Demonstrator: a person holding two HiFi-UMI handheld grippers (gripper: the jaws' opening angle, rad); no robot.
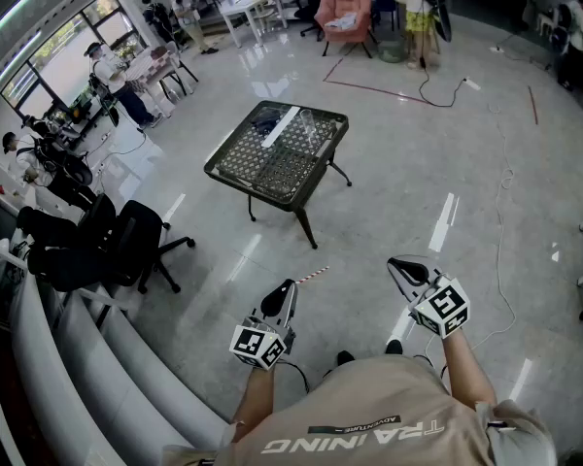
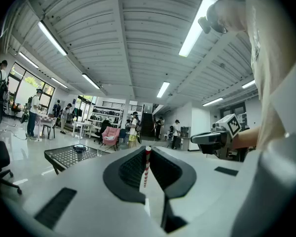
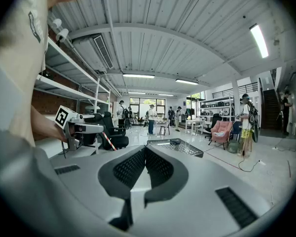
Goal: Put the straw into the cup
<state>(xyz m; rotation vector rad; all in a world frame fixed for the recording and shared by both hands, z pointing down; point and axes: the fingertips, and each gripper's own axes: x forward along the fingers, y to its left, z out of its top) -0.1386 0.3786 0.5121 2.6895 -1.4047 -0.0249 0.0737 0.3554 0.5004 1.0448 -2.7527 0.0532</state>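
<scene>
A red-and-white striped straw (image 1: 311, 276) sticks out forward from my left gripper (image 1: 290, 287), which is shut on it. In the left gripper view the straw (image 2: 146, 165) stands upright between the closed pads. A small clear cup (image 2: 99, 152) stands on the black mesh table (image 1: 272, 168), a few steps ahead of both grippers. My right gripper (image 1: 398, 265) is held level with the left one, shut with nothing in it. In the right gripper view its tips (image 3: 144, 154) meet, and the left gripper (image 3: 84, 127) and the straw (image 3: 107, 141) show at the left.
A dark object (image 1: 267, 120) and a white strip (image 1: 280, 127) lie on the table. Black office chairs (image 1: 117, 246) stand to the left and white shelving (image 1: 68, 357) runs close along my left side. A pink armchair (image 1: 343, 10) and cables (image 1: 447, 90) lie beyond. People stand far off.
</scene>
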